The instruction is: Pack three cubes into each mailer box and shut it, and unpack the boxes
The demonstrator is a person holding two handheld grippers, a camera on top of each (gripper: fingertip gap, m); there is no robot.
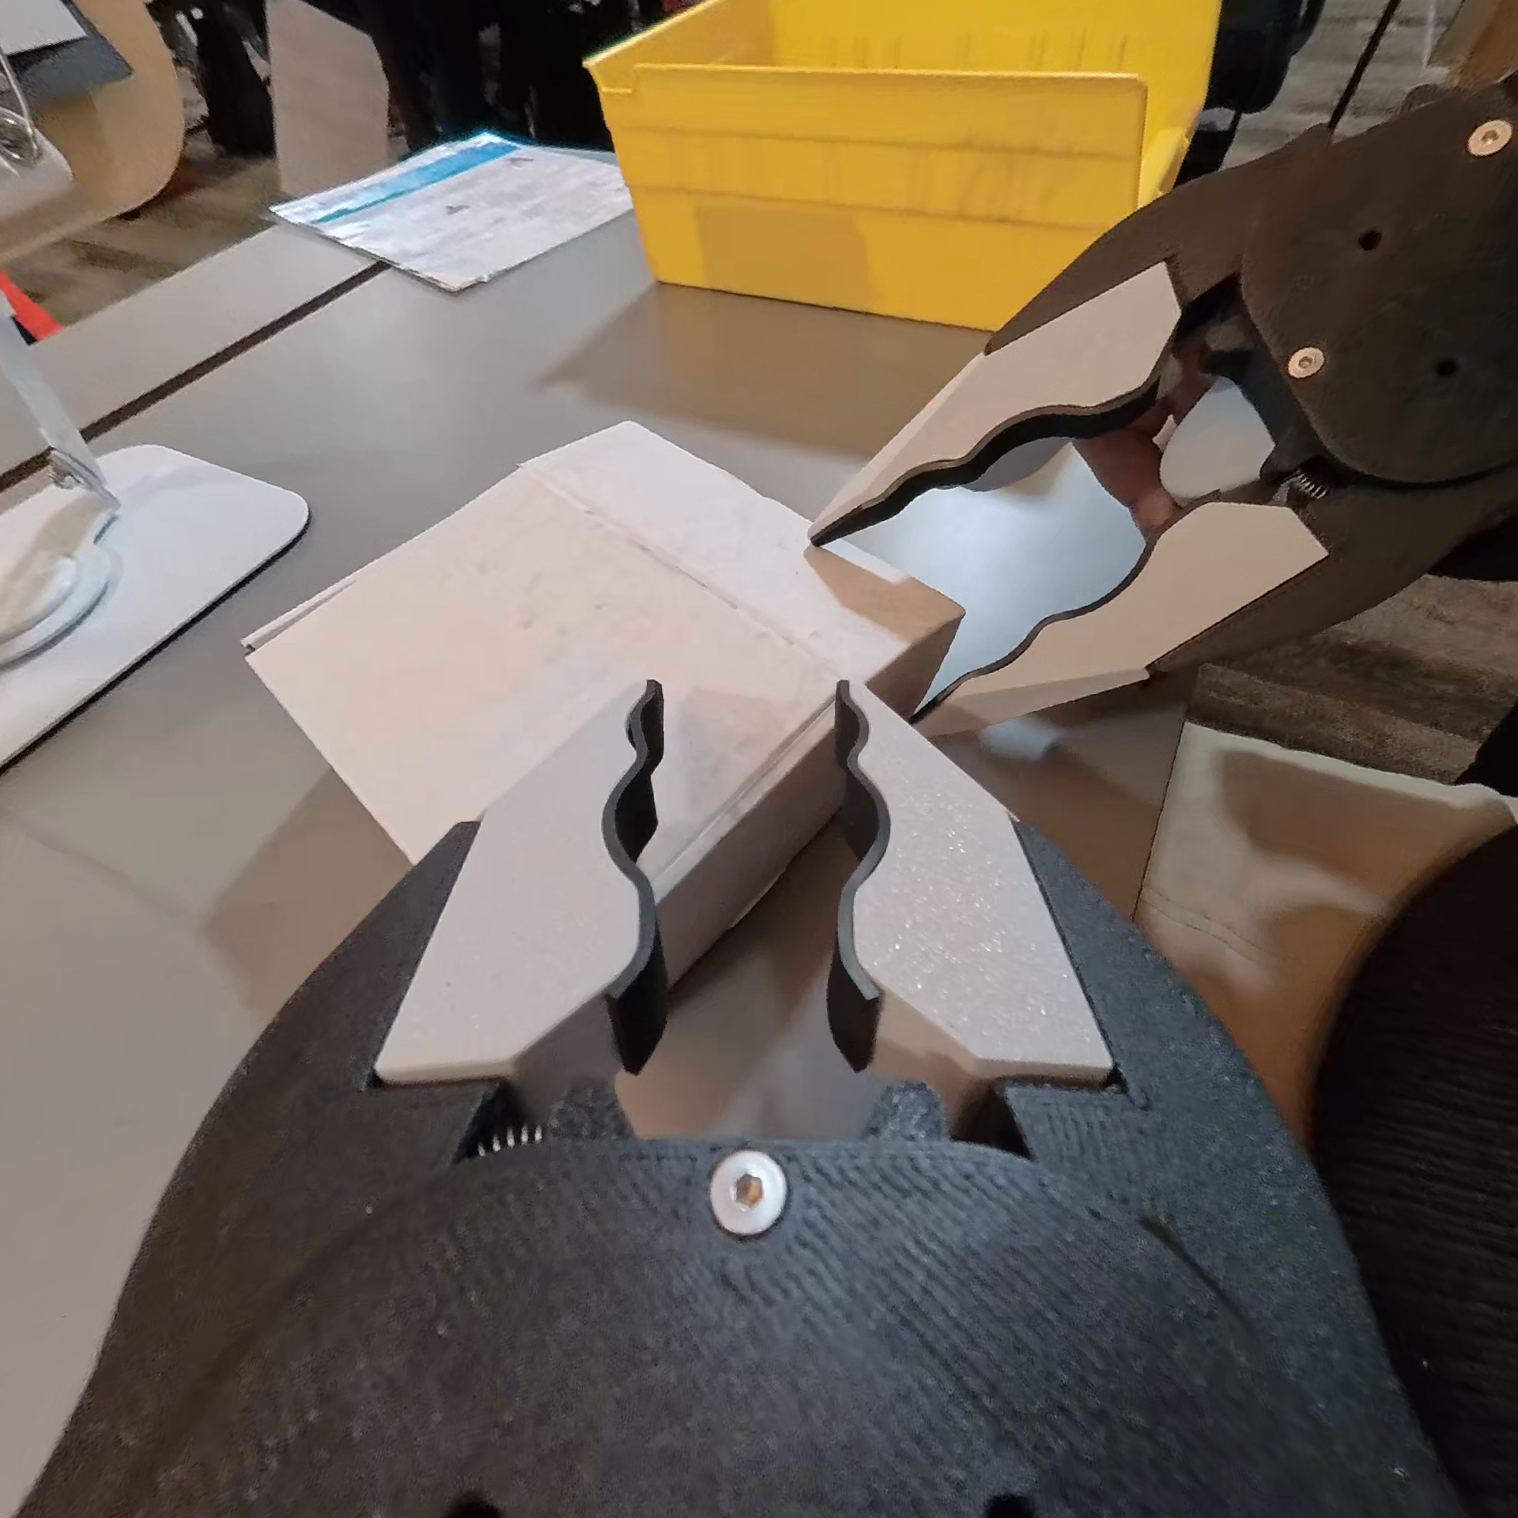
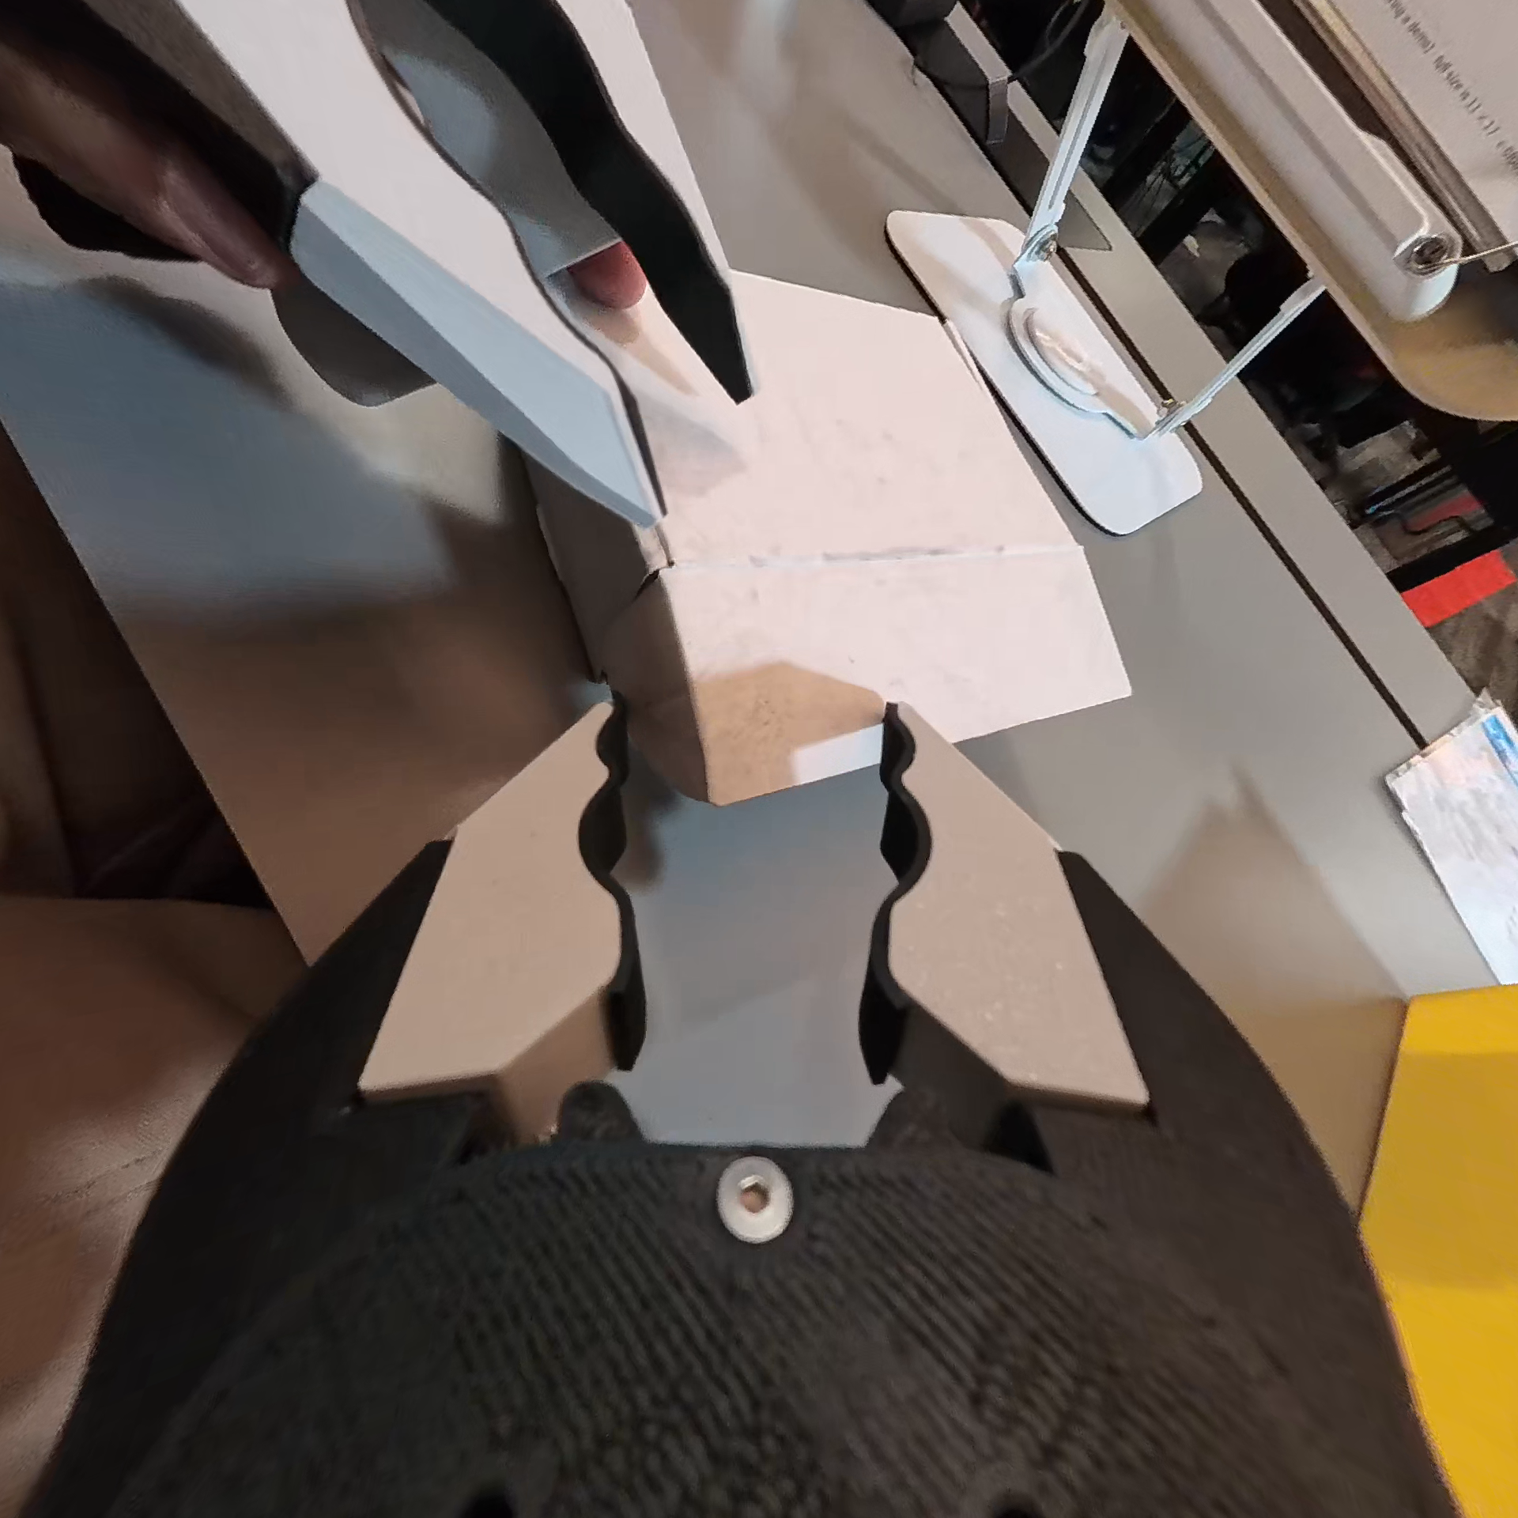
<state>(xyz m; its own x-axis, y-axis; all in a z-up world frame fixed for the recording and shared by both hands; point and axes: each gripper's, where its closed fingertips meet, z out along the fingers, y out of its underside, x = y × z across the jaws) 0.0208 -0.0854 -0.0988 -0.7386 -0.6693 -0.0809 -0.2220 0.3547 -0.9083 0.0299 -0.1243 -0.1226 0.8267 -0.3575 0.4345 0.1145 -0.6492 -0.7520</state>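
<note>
A white mailer box (image 1: 558, 624) lies shut on the grey table (image 1: 164, 862); it also shows in the right wrist view (image 2: 862, 591). No cubes are in view. My left gripper (image 1: 749, 698) is open, with the box's near edge showing between its fingers. In the right wrist view it (image 2: 698, 456) comes in from the upper left, one fingertip at the box's edge and the other over its top. My right gripper (image 2: 753, 715) is open, with a corner of the box between its fingertips. In the left wrist view it (image 1: 871, 632) straddles the box's right corner.
A yellow bin (image 1: 887, 164) stands behind the box, also at the lower right in the right wrist view (image 2: 1446, 1232). A printed sheet (image 1: 468, 205) lies beside it. A white stand base (image 1: 123, 575) sits left of the box. The table's edge runs close on the right. Some 5 centimeters of space lies between my two pairs of fingers.
</note>
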